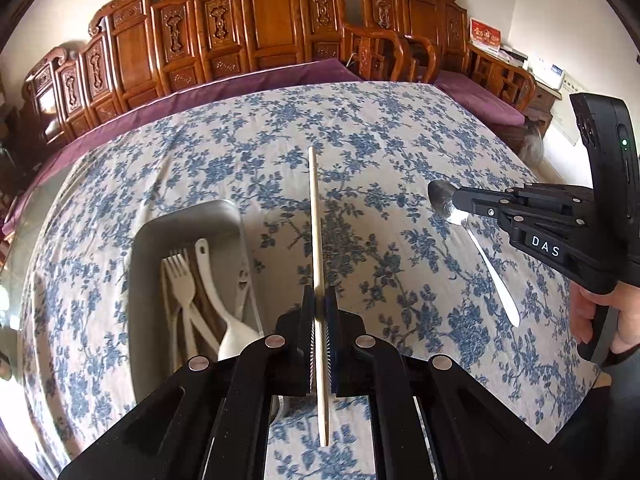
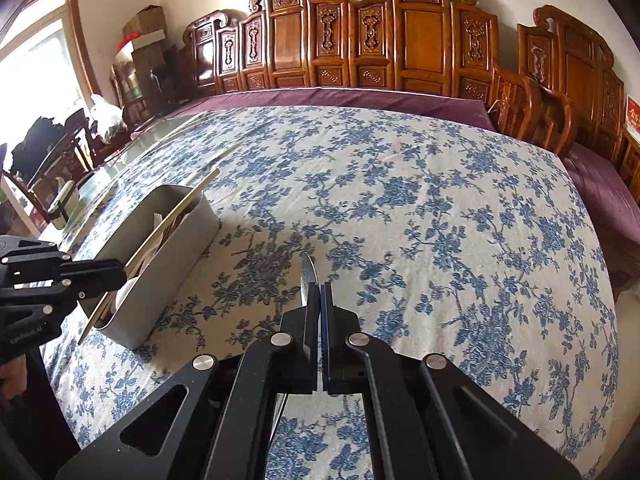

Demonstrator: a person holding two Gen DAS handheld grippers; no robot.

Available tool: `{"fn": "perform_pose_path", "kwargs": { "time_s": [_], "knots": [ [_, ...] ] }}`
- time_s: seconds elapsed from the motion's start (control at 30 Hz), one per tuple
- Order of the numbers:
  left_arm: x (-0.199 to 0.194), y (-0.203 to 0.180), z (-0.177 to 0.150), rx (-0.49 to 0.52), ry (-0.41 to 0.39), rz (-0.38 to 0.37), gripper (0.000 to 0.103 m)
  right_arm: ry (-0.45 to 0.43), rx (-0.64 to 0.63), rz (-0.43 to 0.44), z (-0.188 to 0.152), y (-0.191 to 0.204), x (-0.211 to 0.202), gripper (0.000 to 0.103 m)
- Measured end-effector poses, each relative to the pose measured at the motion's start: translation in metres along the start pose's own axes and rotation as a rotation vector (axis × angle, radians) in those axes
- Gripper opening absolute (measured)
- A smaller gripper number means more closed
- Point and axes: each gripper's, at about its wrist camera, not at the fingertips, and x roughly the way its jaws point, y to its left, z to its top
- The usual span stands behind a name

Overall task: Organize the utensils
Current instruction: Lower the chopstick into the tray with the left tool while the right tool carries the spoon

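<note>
My left gripper [image 1: 319, 300] is shut on a pale wooden chopstick [image 1: 315, 216] that points forward above the table, to the right of the grey utensil box [image 1: 168, 224]. The box holds white plastic forks [image 1: 180, 276], a white spoon [image 1: 230, 332] and other utensils. My right gripper [image 2: 320, 292] is shut on a metal spoon [image 2: 308, 276]; in the left wrist view this gripper [image 1: 460, 200] holds the spoon [image 1: 494, 276] above the cloth at the right. In the right wrist view the left gripper [image 2: 120, 272] holds the chopstick [image 2: 168, 224] over the box [image 2: 168, 264].
The table carries a blue floral cloth [image 1: 400, 128] and a glass top at the left edge [image 2: 120, 148]. Carved wooden benches [image 2: 400, 36] with purple cushions [image 2: 340, 98] stand behind and to the right. Chairs and clutter stand at the far left [image 2: 60, 140].
</note>
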Motion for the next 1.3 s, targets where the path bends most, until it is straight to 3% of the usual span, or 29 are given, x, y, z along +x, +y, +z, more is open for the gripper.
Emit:
{"fn": "perform_pose_path", "kwargs": {
  "time_s": [0.57,1.1,1.2,1.3],
  "knots": [
    [0.011,0.075,-0.025,-0.09,0.033,0.024,0.004,-0.014,-0.057,0.038,0.009,0.041,-0.002,0.002],
    [0.044,0.104,-0.032,-0.109,0.06,-0.003,0.004,0.014,-0.094,0.04,0.021,0.07,0.026,0.002],
    [0.043,0.109,-0.032,-0.121,0.057,-0.007,0.008,0.011,-0.101,0.051,0.026,0.077,0.029,0.002],
    [0.035,0.113,-0.032,-0.126,0.034,-0.005,0.02,0.008,-0.106,0.057,0.032,0.085,0.032,0.002]
  ]
}}
